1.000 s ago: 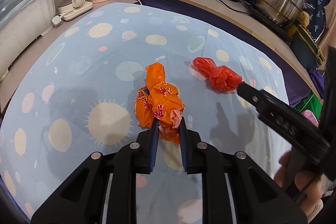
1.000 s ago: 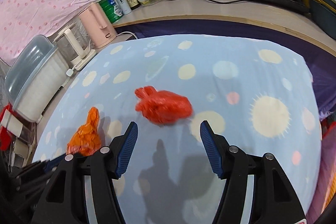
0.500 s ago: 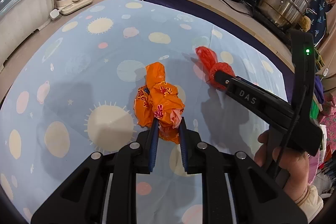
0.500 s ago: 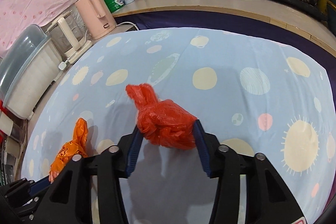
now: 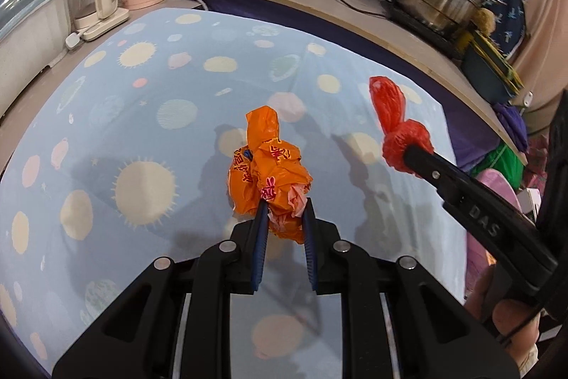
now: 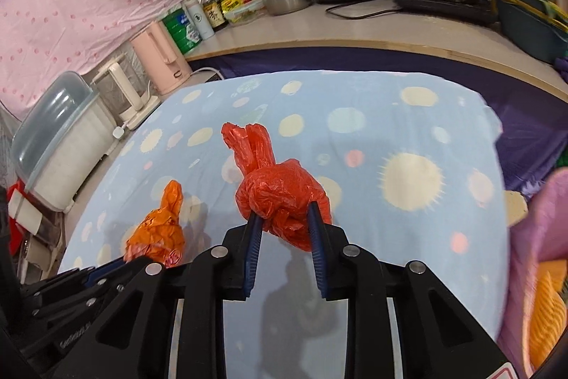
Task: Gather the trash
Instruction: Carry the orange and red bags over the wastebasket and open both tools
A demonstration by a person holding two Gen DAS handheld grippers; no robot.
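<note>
Both hand-held tools tilt down over the blue dotted tablecloth. The left gripper is clamped on a crumpled orange printed plastic bag. The right gripper has its jaws closing, pads pressing a knotted red plastic bag held above the cloth.

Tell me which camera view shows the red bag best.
The right wrist view: the red bag sits centred and close between the right gripper, whose jaws are closing on it, with its knotted top clear. The left wrist view shows the red bag smaller, off to the right, its lower part hidden behind that gripper.
</note>
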